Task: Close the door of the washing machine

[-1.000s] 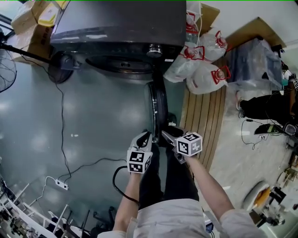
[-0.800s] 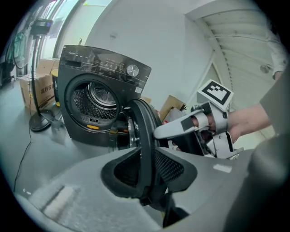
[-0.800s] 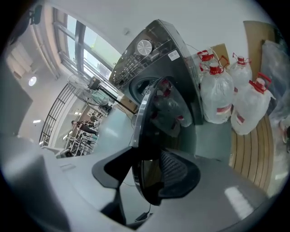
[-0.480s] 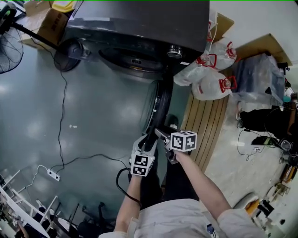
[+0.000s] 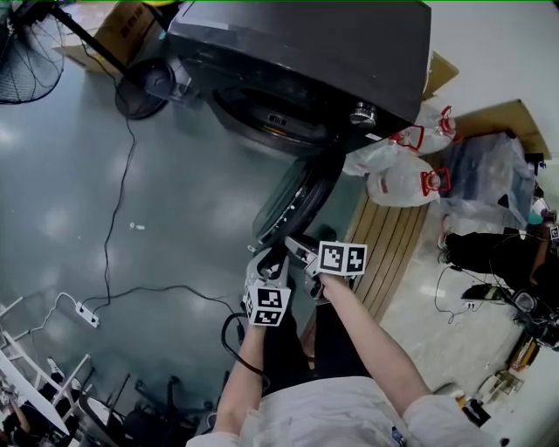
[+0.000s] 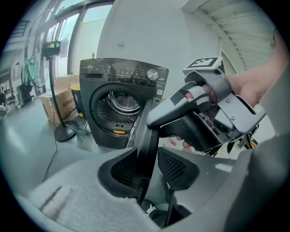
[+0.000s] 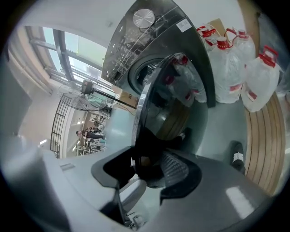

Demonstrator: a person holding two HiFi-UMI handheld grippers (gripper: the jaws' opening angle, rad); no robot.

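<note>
A dark front-loading washing machine [image 5: 297, 52] stands at the top of the head view, its round door [image 5: 293, 196] swung out on the right-hand hinge and angled partway toward the drum opening [image 6: 120, 102]. Both grippers meet at the door's free edge. My left gripper [image 5: 271, 258] has the door's rim [image 6: 147, 136] running between its jaws [image 6: 147, 165], which are closing with a gap still showing at the right pad. My right gripper [image 5: 293, 248] straddles the same rim [image 7: 172, 99] from the other side, jaws [image 7: 147, 170] spread wide around it.
White jugs with red caps [image 5: 406, 175] and a wooden pallet [image 5: 393, 244] lie right of the door. A standing fan [image 5: 31, 44], its base [image 5: 144, 87], a floor cable [image 5: 113, 218] and a power strip [image 5: 85, 316] are at the left. Cardboard boxes [image 5: 122, 26] sit behind.
The door has swung from straight out toward the machine's front. Both grippers have moved left and forward with its edge, and the view has shifted.
</note>
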